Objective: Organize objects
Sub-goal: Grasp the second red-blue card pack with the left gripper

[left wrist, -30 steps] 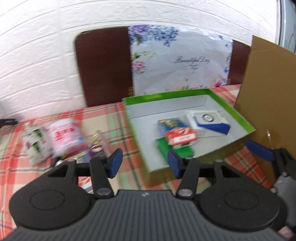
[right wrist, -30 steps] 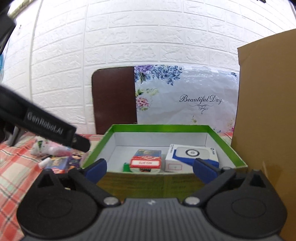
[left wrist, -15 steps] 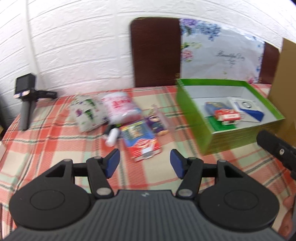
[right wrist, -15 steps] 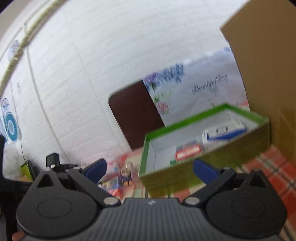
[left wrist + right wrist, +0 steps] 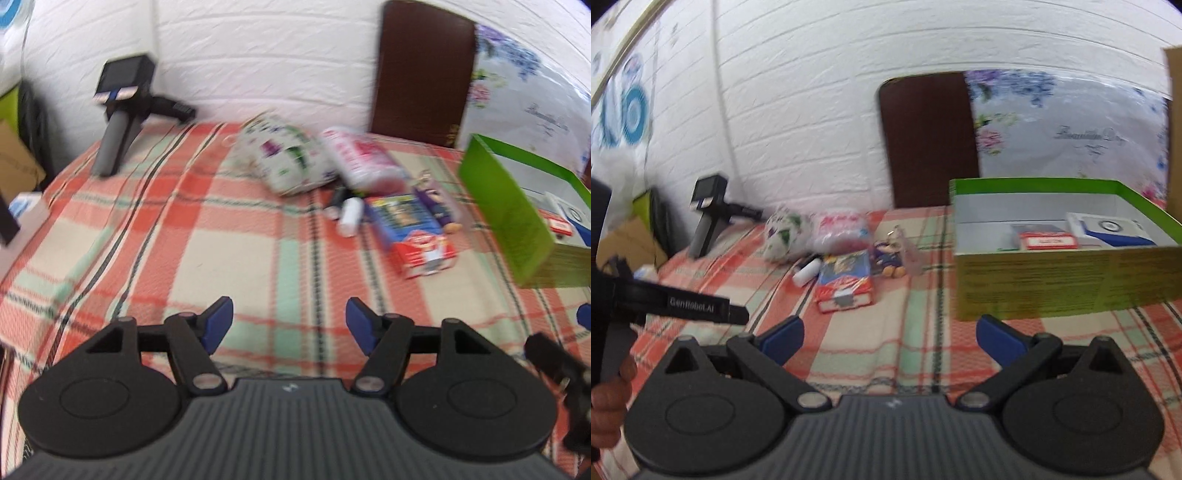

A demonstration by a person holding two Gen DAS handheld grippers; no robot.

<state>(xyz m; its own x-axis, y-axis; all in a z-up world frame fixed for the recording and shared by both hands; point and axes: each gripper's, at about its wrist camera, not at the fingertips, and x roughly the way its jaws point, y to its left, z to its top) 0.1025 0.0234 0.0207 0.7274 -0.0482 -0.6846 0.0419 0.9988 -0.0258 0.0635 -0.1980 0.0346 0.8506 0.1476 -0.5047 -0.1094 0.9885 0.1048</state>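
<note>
A green box (image 5: 1067,284) stands on the plaid tablecloth at the right, holding a red-and-white pack (image 5: 1047,240) and a blue-and-white box (image 5: 1112,230); it also shows in the left wrist view (image 5: 513,221). Left of it lie a blue-and-red carton (image 5: 410,229) (image 5: 846,282), a small white tube (image 5: 349,218), a purple toy figure (image 5: 888,254), a pink tissue pack (image 5: 364,160) and a floral pack (image 5: 286,162). My left gripper (image 5: 290,325) is open and empty over the cloth, short of the carton. My right gripper (image 5: 890,334) is open and empty, in front of the box.
A black camera on a grey handle (image 5: 120,110) stands at the back left. A dark chair back (image 5: 929,140) and a floral sheet (image 5: 1067,129) lean on the white brick wall. A cardboard panel (image 5: 1174,122) rises at the far right. The left tool's arm (image 5: 683,306) crosses the right wrist view.
Both grippers have drawn back and swung left, away from the green box. The loose items on the cloth have come into view. Both stay open and empty.
</note>
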